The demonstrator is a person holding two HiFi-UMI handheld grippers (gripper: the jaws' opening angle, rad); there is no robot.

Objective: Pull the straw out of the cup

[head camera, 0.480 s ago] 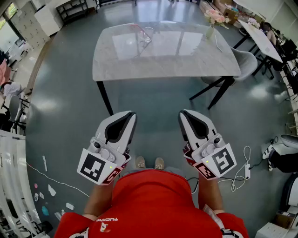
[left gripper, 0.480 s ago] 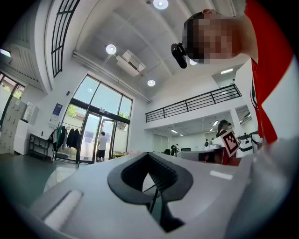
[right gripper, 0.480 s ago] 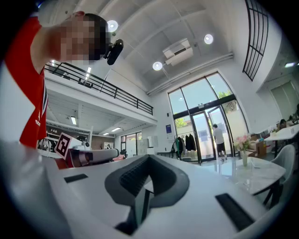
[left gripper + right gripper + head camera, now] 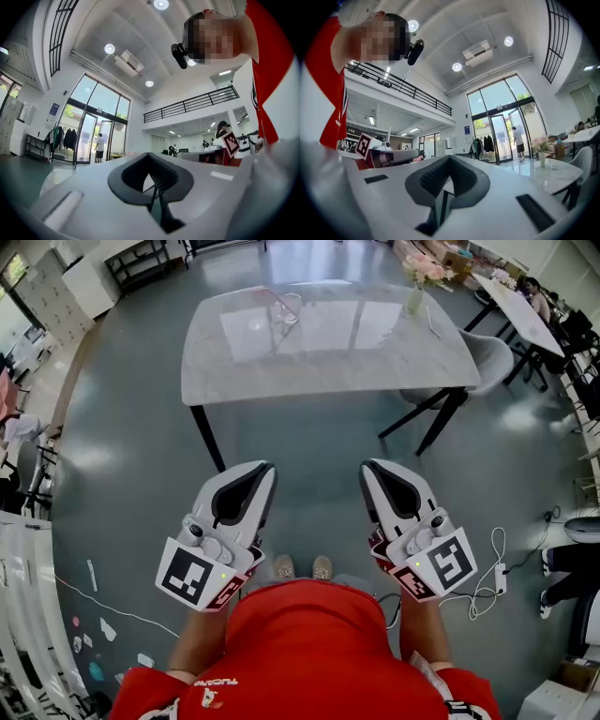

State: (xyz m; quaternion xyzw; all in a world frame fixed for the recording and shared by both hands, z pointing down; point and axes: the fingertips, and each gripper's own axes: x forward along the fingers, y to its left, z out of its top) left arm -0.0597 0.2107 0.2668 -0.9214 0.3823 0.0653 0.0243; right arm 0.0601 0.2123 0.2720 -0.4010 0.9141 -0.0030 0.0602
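Observation:
A clear glass cup [image 4: 291,308] with a pinkish straw [image 4: 274,296] stands on the far side of the marble table [image 4: 328,348], well ahead of me. I stand on the floor short of the table. My left gripper [image 4: 261,471] and right gripper [image 4: 373,468] are held side by side in front of my body, far from the cup. Both have their jaws together with nothing between them. In the left gripper view the left gripper [image 4: 151,158] points at the hall's glass doors. The right gripper [image 4: 449,160] in its own view does the same.
A vase of flowers [image 4: 417,282] stands at the table's far right, with a grey chair [image 4: 492,362] beside that end. Another table [image 4: 520,310] lies further right. A white cable and charger [image 4: 487,582] lie on the floor at my right, white racks [image 4: 23,606] at my left.
Both grippers keep the same place and stay shut. The table and room have shifted slightly up and left in the head view.

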